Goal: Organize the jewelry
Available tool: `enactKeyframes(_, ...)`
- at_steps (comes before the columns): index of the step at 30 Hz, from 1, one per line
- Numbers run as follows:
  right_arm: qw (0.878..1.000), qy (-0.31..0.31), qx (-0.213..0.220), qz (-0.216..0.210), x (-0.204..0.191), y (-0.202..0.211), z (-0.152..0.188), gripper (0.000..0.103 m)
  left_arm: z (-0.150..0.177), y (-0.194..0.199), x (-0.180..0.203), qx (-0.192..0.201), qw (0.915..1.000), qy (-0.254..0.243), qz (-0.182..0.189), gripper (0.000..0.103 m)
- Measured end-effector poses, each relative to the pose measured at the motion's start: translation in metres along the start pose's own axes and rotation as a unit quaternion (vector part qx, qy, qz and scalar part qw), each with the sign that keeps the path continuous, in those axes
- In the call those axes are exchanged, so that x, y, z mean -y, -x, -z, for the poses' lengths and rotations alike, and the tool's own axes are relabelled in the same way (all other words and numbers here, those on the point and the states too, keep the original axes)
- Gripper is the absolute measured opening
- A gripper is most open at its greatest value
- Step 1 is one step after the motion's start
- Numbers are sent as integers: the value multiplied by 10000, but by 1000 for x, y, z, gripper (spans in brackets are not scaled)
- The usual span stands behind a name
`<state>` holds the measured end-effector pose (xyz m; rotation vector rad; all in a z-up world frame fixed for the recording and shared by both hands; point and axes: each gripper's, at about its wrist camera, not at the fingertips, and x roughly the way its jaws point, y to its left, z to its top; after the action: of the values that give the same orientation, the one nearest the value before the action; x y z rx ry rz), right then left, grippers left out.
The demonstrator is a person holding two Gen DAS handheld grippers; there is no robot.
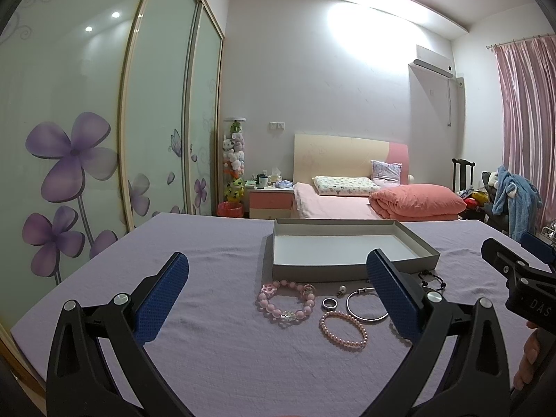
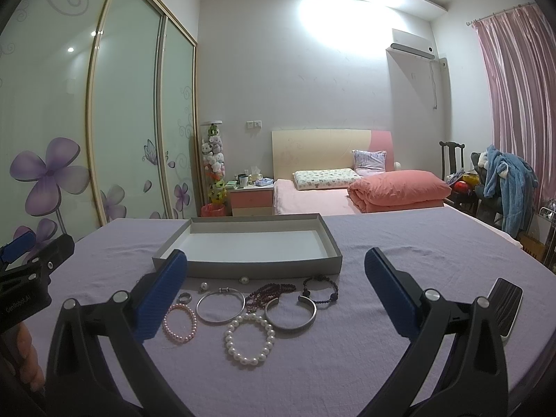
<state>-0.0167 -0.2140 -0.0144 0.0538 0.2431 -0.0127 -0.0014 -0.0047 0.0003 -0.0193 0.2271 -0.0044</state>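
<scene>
Left hand-held gripper [image 1: 278,292] hovers low over the tabletop [image 1: 215,354], blue pads wide apart, nothing between them; right hand-held gripper [image 2: 276,292] same, spread wide & empty. Both face the grey tray [image 2: 250,267] at 12 o'clock, white inside, nothing in it. Jewelry lies on the lilac cloth just in front of the tray's near wall. Left wrist view: chunky pink bead bracelet [image 1: 285,299] dead centre, small ring [image 1: 329,303] at its 3 o'clock, thin silver bangle [image 1: 366,304] right of that & partly behind the right pad, pink pearl bracelet [image 1: 343,330] at 5 o'clock of the ring. Right wrist view: white pearl bracelet [image 2: 250,339] nearest the camera, open silver cuff [image 2: 291,315] at its 1 o'clock, dark red bead strand [image 2: 269,293] above, black cord bracelet [image 2: 320,291] at 2 o'clock, two small loose beads [image 2: 244,280] close to the tray wall. Dark flat device [image 2: 505,307] at 3 o'clock near the tabletop edge. Bed [image 2: 347,194] w/ pink duvet beyond.
</scene>
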Motion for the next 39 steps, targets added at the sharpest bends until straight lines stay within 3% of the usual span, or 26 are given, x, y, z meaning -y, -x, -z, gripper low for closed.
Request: enactKeyframes(39, 10000, -26, -28, -1, 2, 0, 0, 99, -1, -2, -2, -31, 10000, 15, 5, 101)
